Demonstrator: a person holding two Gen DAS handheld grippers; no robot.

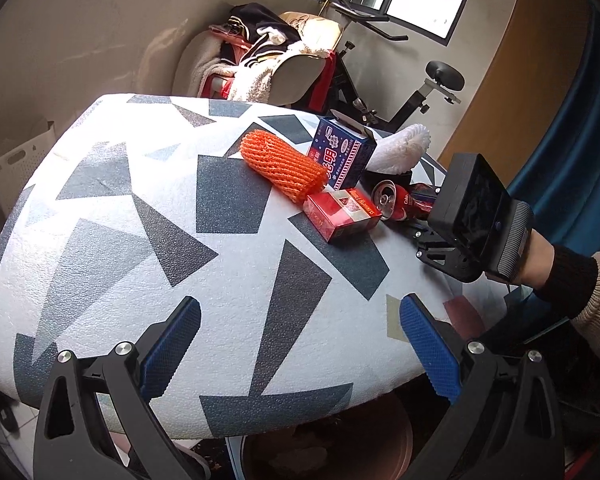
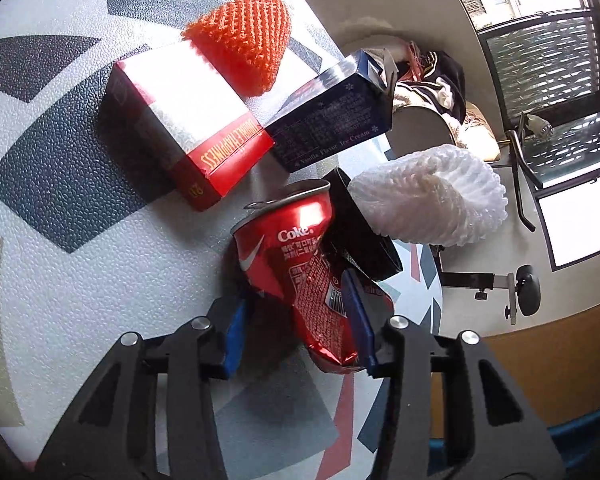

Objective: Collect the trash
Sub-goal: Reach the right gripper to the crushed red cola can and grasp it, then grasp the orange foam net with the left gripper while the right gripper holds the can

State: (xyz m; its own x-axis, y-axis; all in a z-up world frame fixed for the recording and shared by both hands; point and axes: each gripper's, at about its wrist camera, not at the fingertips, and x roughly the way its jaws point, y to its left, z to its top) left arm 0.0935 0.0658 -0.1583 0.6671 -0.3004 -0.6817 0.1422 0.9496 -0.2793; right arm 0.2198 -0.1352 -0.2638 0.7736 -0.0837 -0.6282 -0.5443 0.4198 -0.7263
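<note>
The right gripper [image 2: 300, 320] has its blue pads either side of the crushed red can [image 2: 300, 264]; the right-hand pad presses the can's dented barcode side, while the left-hand pad sits at the other flank, where contact cannot be told for sure. By the look of it the jaws are pinching the can's lower end. The can lies on the patterned table [image 2: 60, 280], its long axis running away from the gripper with the opened top and pull tab at the far end, so the jaws cross the short way over the body. That suits a straight lift. A black container [image 2: 360, 228] touches the can's right side and holds a white foam net [image 2: 432, 200]; it may be nudged as the can rises.

The left gripper [image 1: 300, 344] hangs spread and empty over the near table edge, well apart from the pile, so the right hand [image 1: 540, 264] is clearly nearer the trash.

Further out lie a red box [image 2: 188, 136], a dark blue carton [image 2: 332, 120] and an orange foam net [image 2: 244, 36] resting on the two.

Readable writing: "Coke." in white on the can, with small Chinese print and a barcode below; "DOUBLE HAPPINESS" along the red box's edge; "Vanilla Flavor Ice Cream" on the blue carton's side.
</note>
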